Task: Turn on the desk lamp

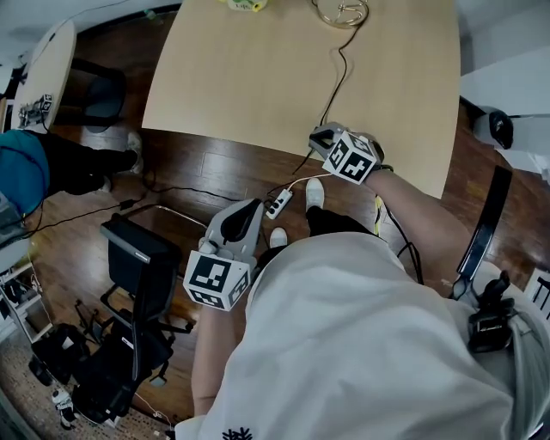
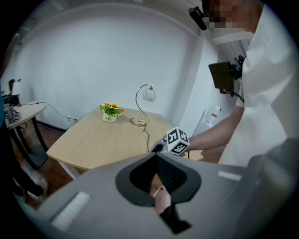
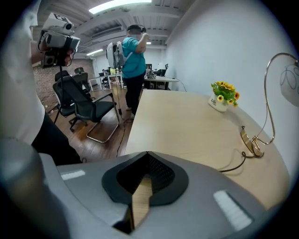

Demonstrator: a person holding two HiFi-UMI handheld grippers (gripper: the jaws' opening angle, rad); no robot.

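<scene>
The desk lamp has a thin curved metal stem (image 3: pixel 267 77), a glass globe shade (image 2: pixel 148 95) and a ring base (image 1: pixel 341 12) at the far edge of the light wooden table (image 1: pixel 258 77). Its black cord (image 1: pixel 337 77) runs across the table, over the front edge and down towards a white power strip (image 1: pixel 278 204) on the floor. My right gripper (image 1: pixel 320 136) hovers at the table's front edge beside the cord, jaws together and empty. Lower and nearer my body, my left gripper (image 1: pixel 249 210) hangs above the floor, jaws also together with nothing in them. The lamp looks unlit.
A small pot of yellow flowers (image 3: pixel 223 99) stands on the table left of the lamp. A black office chair (image 1: pixel 129 284) stands on the wooden floor at the left. A person in a teal shirt (image 3: pixel 133 70) stands beyond the table's left end.
</scene>
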